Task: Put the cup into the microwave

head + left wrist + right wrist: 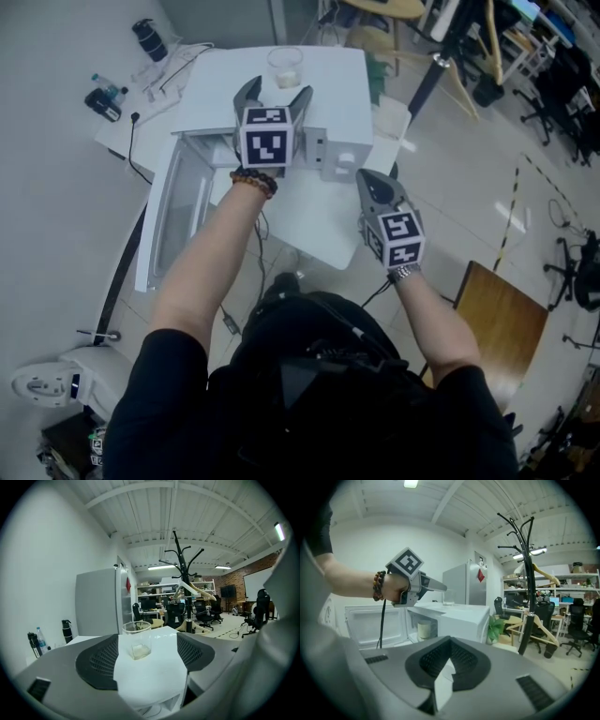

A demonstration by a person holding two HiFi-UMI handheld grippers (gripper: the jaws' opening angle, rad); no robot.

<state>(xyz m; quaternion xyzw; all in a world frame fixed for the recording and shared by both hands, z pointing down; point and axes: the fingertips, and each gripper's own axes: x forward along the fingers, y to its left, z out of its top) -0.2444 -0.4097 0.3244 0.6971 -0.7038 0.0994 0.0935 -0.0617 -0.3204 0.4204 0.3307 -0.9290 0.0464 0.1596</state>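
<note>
**Left gripper released before the cup, right gripper clenched on nothing**

*Head view.* The left gripper, its jaws spread wide, points at a clear glass cup. The cup stands just ahead of its tips on the top of a white microwave oven. The oven's white door hangs open below and left of this gripper. The right gripper is behind and to the right of the left one.

*Left gripper view.* The cup stands upright ahead, in line with the gap between the jaws and touching neither. Far to the left stand a black bottle and a clear water bottle. Beyond the cup, a grey refrigerator bears a red tag, its print too small to read. A black coat stand rises to the right.

*Right gripper view.* The right gripper has its jaws pressed together with nothing between them. Ahead and to the left is the left gripper's marker cube. A pale cylinder sits inside the open oven.
</note>
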